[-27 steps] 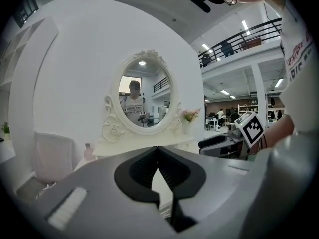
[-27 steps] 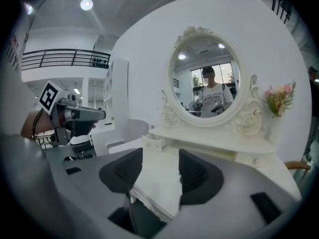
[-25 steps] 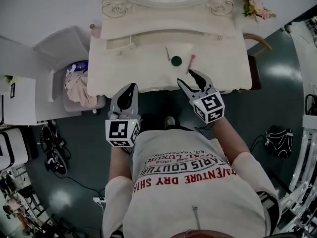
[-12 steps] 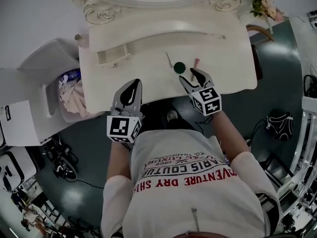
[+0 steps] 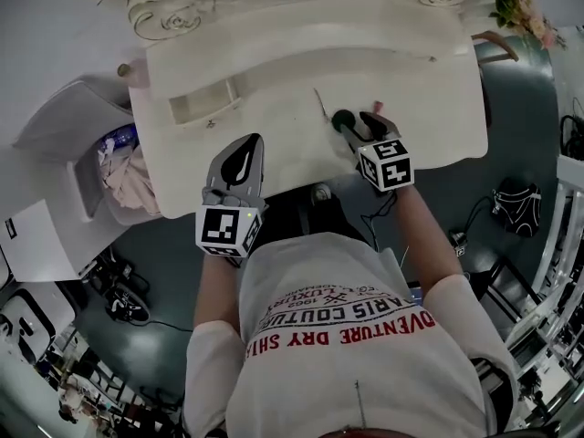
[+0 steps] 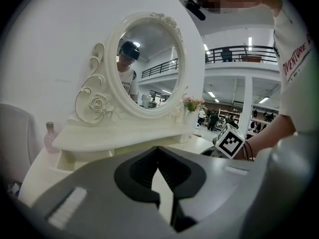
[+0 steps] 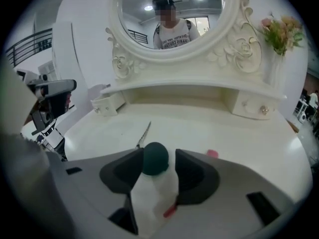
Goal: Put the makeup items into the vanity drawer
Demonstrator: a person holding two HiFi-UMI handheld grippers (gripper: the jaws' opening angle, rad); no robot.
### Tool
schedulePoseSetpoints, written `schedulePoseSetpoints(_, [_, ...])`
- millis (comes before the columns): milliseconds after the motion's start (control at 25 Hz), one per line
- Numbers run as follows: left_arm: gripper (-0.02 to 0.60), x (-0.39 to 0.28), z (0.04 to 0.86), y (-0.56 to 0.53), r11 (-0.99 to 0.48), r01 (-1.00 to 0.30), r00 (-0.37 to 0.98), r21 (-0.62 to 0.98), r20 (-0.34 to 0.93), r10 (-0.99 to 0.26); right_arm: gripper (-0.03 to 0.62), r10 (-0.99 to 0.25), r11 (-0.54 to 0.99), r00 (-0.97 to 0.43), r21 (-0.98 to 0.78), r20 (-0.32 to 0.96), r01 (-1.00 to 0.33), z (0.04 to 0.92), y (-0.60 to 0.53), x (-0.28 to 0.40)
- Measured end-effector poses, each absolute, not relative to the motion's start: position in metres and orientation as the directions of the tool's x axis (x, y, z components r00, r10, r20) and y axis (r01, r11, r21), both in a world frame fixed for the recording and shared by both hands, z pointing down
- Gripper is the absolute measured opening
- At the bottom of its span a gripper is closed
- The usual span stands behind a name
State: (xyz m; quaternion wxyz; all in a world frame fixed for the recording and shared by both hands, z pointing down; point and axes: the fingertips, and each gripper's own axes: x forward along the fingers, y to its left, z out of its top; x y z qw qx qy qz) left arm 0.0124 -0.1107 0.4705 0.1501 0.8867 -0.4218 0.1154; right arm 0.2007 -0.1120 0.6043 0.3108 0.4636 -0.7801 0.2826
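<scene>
Right gripper view shows your right gripper (image 7: 159, 156) with its jaws apart on either side of the dark green round makeup piece (image 7: 155, 161), which sits on the vanity top (image 7: 239, 133). A pink item (image 7: 213, 153) and a thin stick (image 7: 144, 133) lie just beyond. Your left gripper (image 6: 158, 149) has its jaws together and holds nothing. The small drawer (image 5: 196, 106) at the left is open.

Green round item (image 7: 155, 158) and thin tool (image 7: 144, 134) mid-tabletop, bare tabletop (image 7: 234, 131) around
</scene>
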Motion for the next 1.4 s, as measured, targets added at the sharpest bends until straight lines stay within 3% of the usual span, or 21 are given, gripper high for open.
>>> schedulePoseSetpoints(400, [0.009, 0.013, 0.486, -0.113, -0.617, -0.764, 0.639, 0.189, 0.356, -0.682, 0.153, -0.469, 0.418, -0.348, -0.144, 0.811, -0.897, 0.622, -0.114, 0.194])
schedulePoseSetpoints(440, [0.009, 0.012, 0.485, -0.113, -0.620, -0.762, 0.641, 0.187, 0.355, -0.680, 0.141, -0.465, 0.422, -0.363, -0.159, 0.807, -0.892, 0.621, -0.112, 0.193])
schedulePoseSetpoints(520, [0.009, 0.011, 0.482, -0.115, -0.625, -0.759, 0.643, 0.180, 0.353, -0.680, 0.049, -0.459, 0.423, -0.392, -0.192, 0.797, -0.886, 0.621, -0.110, 0.188])
schedulePoseSetpoints(960, [0.009, -0.012, 0.448, -0.124, -0.624, -0.768, 0.636, 0.147, 0.291, -0.714, 0.043, -0.574, 0.420, -0.388, -0.147, 0.721, -0.895, 0.558, -0.137, 0.166])
schedulePoseSetpoints(1400, [0.009, -0.114, 0.403, -0.140, -0.549, -0.832, 0.551, 0.077, 0.215, -0.806, 0.043, -0.591, 0.577, -0.514, -0.119, 0.622, -0.808, 0.500, -0.177, 0.037])
